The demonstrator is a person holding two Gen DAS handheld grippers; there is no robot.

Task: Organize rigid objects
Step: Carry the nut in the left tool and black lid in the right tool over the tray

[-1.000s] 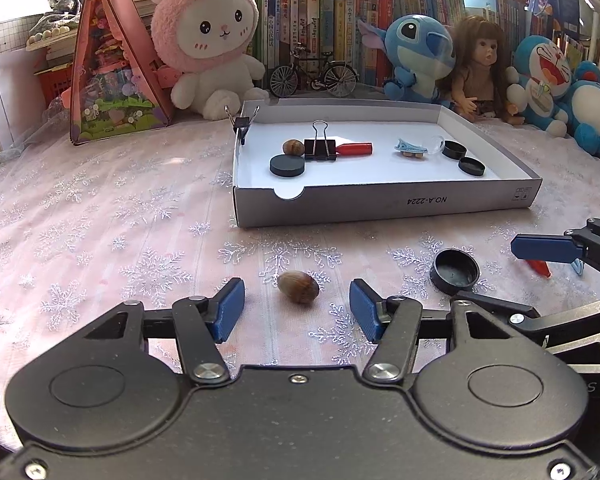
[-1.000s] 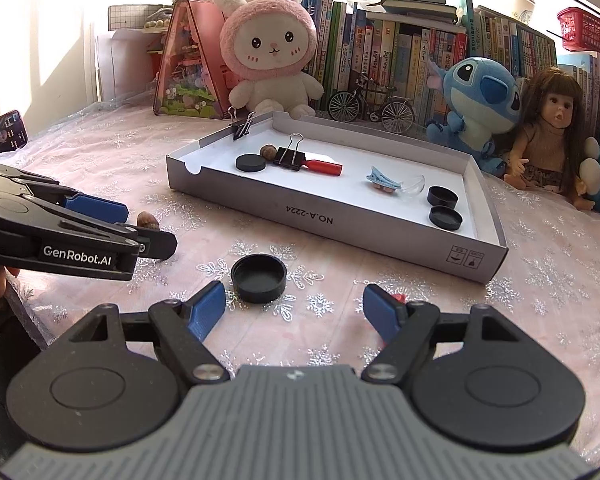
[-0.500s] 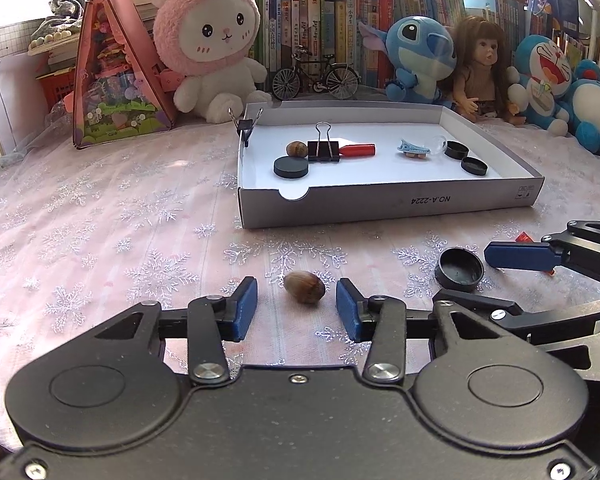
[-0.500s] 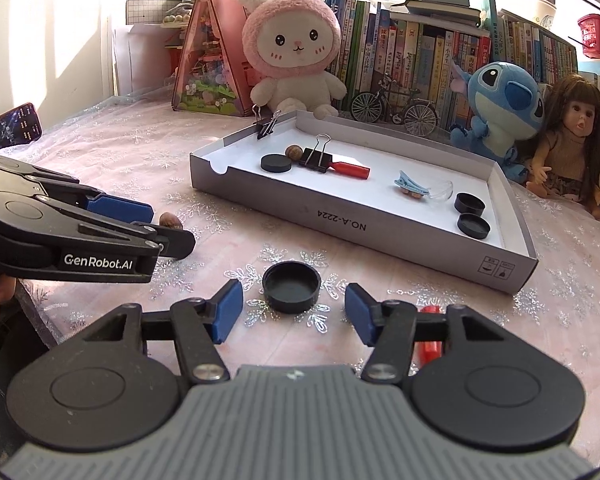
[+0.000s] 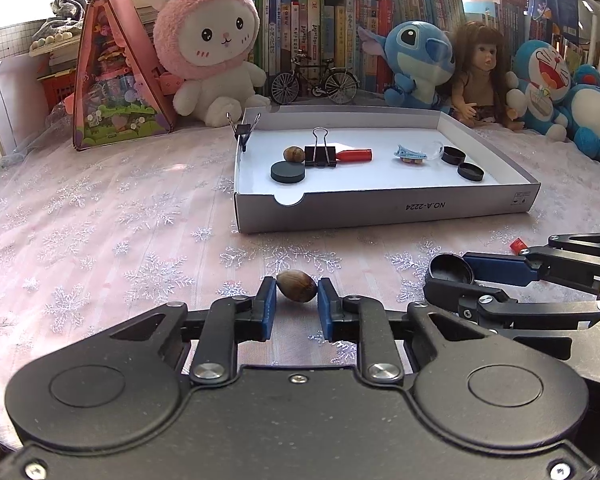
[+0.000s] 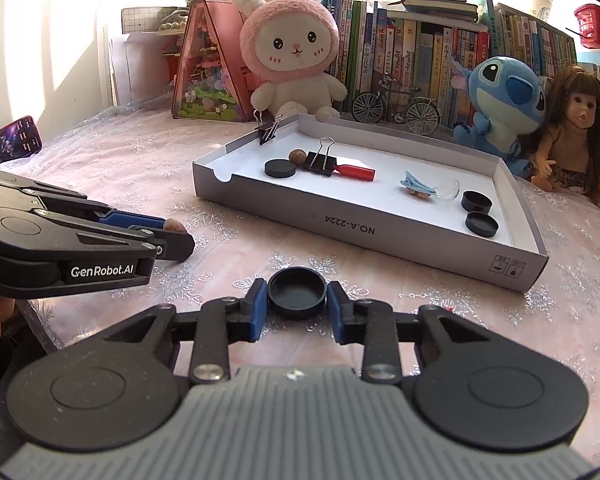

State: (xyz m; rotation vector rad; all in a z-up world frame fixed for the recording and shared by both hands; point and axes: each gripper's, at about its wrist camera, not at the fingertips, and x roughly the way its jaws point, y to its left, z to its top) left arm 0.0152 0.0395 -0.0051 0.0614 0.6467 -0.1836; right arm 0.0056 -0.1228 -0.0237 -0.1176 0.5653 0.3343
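- My left gripper point(image 5: 297, 305) is clamped on a small brown nut point(image 5: 296, 286), both blue pads pressed against its sides. The nut sits on the snowflake tablecloth point(image 5: 100, 240), toward the table's near edge and just in front of the tray's near-left corner.
- My right gripper point(image 6: 297, 307) is squeezed onto a black round cap point(image 6: 297, 291), open side up, pads touching it on both sides. It's also down on the cloth near the front edge, in front of the tray's near wall.
- From the left camera you can see the right gripper off to the side with that same cap at its tips, so the two claws are near each other, side by side.
- The grey cardboard tray point(image 5: 380, 212) sits mid-table. Inside, at the left end: a black disc point(image 5: 287, 171), another nut point(image 5: 294, 154), a black binder clip point(image 5: 320, 154) and a red piece point(image 5: 354, 155) touching the clip.
- At the tray's right end: a light blue hair clip point(image 5: 411, 154), a clear little dome point(image 5: 434, 148) and two more black caps point(image 5: 462, 163).
- One more binder clip point(image 5: 242, 130) is pinched onto the tray's far-left corner wall.
- A tiny red bit point(image 5: 517, 244) lies on the cloth near the tray's near-right corner; can't tell what it is.
- Along the far edge: a pink bunny plush point(image 5: 210, 48), blue plush point(image 5: 416, 60), doll point(image 5: 480, 76), model bicycle point(image 5: 314, 82), books behind.
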